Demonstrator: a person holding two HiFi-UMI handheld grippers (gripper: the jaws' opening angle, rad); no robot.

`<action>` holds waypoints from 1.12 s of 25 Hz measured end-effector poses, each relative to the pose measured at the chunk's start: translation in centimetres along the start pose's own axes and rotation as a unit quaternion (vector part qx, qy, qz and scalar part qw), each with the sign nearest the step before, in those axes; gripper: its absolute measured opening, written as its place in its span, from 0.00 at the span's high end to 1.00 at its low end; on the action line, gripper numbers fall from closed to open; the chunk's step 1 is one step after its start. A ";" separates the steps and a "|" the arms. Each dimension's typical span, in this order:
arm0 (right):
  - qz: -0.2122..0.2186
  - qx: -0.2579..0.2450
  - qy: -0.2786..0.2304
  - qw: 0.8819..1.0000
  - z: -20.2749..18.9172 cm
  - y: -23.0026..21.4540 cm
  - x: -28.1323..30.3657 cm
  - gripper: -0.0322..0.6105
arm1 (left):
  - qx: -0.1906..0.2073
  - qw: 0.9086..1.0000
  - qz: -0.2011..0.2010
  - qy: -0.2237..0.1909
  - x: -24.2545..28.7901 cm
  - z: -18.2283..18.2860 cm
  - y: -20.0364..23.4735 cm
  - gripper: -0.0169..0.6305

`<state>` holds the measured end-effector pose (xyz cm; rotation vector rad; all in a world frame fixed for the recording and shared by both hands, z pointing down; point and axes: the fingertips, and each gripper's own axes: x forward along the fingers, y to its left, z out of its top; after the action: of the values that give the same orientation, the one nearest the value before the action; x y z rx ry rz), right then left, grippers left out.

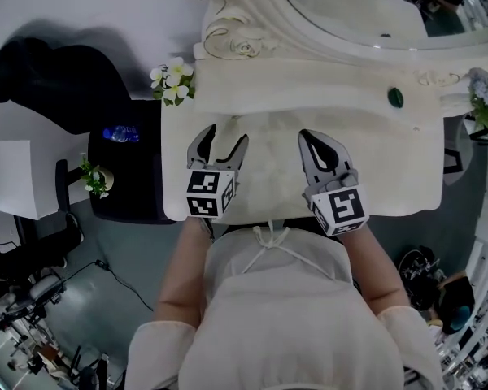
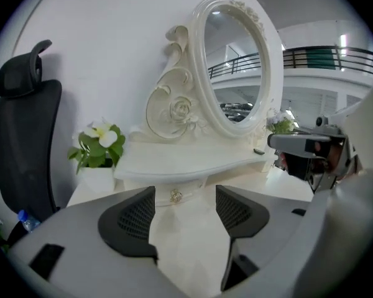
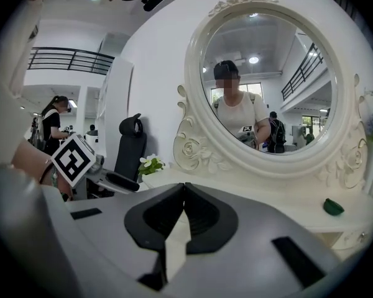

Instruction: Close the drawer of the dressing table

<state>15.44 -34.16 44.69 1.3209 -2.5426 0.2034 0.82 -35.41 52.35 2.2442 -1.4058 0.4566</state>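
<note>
The white dressing table (image 1: 390,177) with its oval mirror (image 1: 350,6) stands in front of me. In the left gripper view a small drawer front with a metal knob (image 2: 176,195) sits under the raised shelf (image 2: 186,160); it looks pushed in. My left gripper (image 1: 226,134) hovers over the left part of the tabletop, open, with nothing between its fingers (image 2: 130,219). The knob shows beyond the gap, apart from the pads. My right gripper (image 1: 309,139) hangs over the middle of the tabletop, shut and empty, its fingertips (image 3: 185,188) touching.
A pot of white flowers (image 1: 172,81) stands at the table's left rear corner. A small green object (image 1: 396,97) lies on the shelf at right, near more flowers (image 1: 486,96). A black office chair (image 1: 57,71) and a dark side table (image 1: 122,185) with a bottle (image 1: 120,133) stand at left.
</note>
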 end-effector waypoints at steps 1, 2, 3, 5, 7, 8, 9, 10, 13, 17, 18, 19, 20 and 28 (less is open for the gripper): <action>0.000 -0.002 -0.003 1.000 0.3 0.0 -0.3 0.94 | 0.001 1.000 0.001 -0.013 -0.8 0.8 -0.1 0.50; 0.001 -0.005 -0.007 1.000 0.5 0.1 -0.6 0.94 | 0.004 1.000 0.001 -0.026 -1.6 1.7 -0.3 0.50; 0.002 -0.009 -0.011 1.000 0.8 0.2 -0.9 0.94 | 0.007 0.999 0.001 -0.037 -2.3 2.5 -0.5 0.50; 0.001 -0.013 -0.018 1.000 1.4 0.5 -1.6 0.94 | 0.022 0.998 -0.001 -0.051 -3.9 3.9 -1.3 0.51; 0.000 -0.014 -0.024 1.000 1.9 0.9 -2.4 0.94 | 0.048 0.997 -0.006 -0.063 -5.4 5.2 -2.3 0.51; 0.000 -0.013 -0.028 1.000 2.2 1.0 -2.8 0.94 | 0.064 0.995 -0.008 -0.071 -6.2 5.8 -2.8 0.51; -0.002 -0.011 -0.032 0.999 2.5 1.1 -3.2 0.94 | 0.081 0.993 -0.009 -0.080 -6.8 6.4 -3.3 0.51; -0.004 -0.009 -0.037 0.999 2.9 1.1 -3.6 0.94 | 0.096 0.991 -0.009 -0.089 -7.4 6.9 -3.7 0.52; -0.003 -0.010 -0.050 0.999 3.8 1.5 -4.6 0.94 | 0.112 0.987 -0.009 -0.116 -9.4 8.4 -4.7 0.62; 0.006 -0.025 -0.062 0.998 4.9 2.4 -5.8 0.94 | 0.100 0.981 -0.017 -0.164 -12.0 10.5 -5.9 0.80; 0.007 -0.029 -0.065 0.997 5.2 2.6 -6.1 0.94 | 0.100 0.979 -0.017 -0.174 -12.5 10.9 -6.0 0.85; 0.008 -0.033 -0.068 0.997 5.5 2.8 -6.3 0.94 | 0.101 0.978 -0.017 -0.183 -13.0 11.3 -6.1 0.87; 0.009 -0.037 -0.072 0.997 5.8 2.9 -6.6 0.94 | 0.101 0.976 -0.017 -0.190 -13.5 11.6 -6.2 0.89; 0.007 -0.037 -0.090 0.995 7.4 3.1 -8.0 0.94 | 0.119 0.968 -0.028 -0.218 -16.1 13.1 -7.1 0.95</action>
<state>15.99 -27.93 35.23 1.3483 -2.6782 -0.0086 0.93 -27.57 31.80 2.6913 -1.5554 0.1161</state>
